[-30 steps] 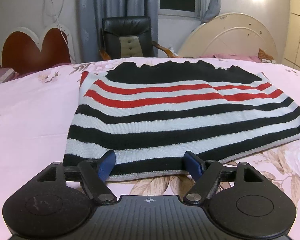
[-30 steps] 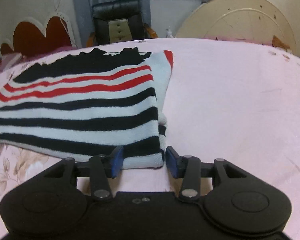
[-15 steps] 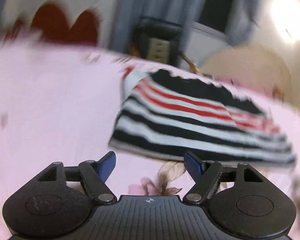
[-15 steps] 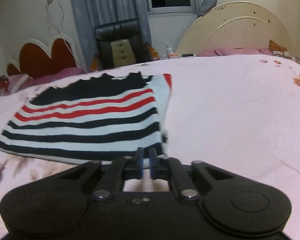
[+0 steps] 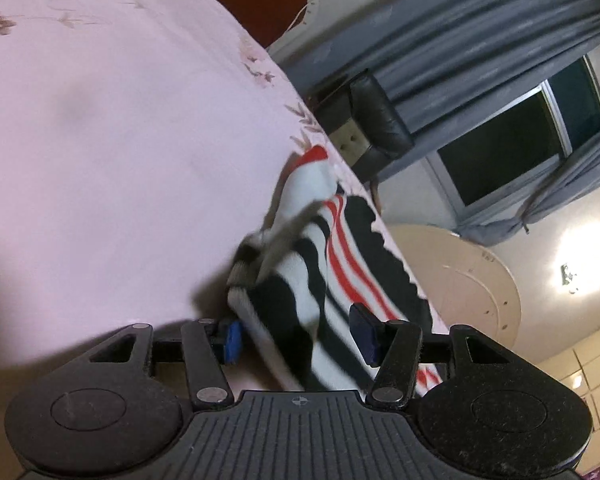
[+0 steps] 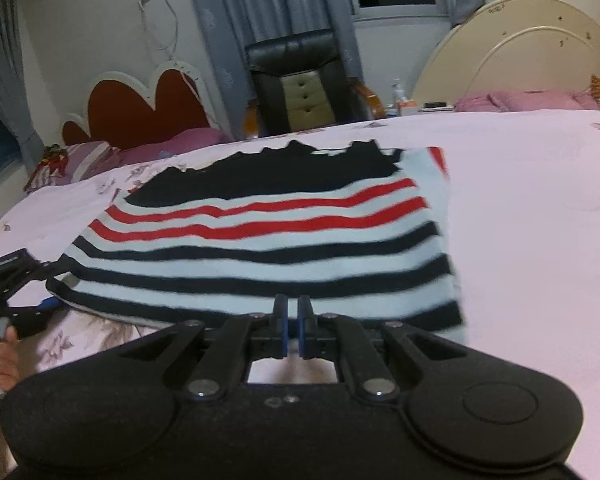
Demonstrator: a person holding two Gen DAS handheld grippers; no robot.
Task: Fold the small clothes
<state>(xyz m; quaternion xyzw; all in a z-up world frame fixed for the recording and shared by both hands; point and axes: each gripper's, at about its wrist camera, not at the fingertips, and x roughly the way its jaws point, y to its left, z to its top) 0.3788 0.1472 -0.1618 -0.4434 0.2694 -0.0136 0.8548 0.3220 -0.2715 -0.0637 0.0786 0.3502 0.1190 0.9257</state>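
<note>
Trouble could start at the near hem: the striped sweater (image 6: 268, 240) lies flat on the pink bedsheet (image 6: 540, 240), near the bed's front edge. The right gripper (image 6: 293, 330) has its jaws together at that hem, though whether any knit sits between the pads I cannot tell. The left gripper (image 5: 298, 334), rolled sideways, has just been closing and straddles the sweater's left corner, pads apart and not pressing. If only one layer gets caught there, the lift could peel the layers apart and skew the fold.
</note>
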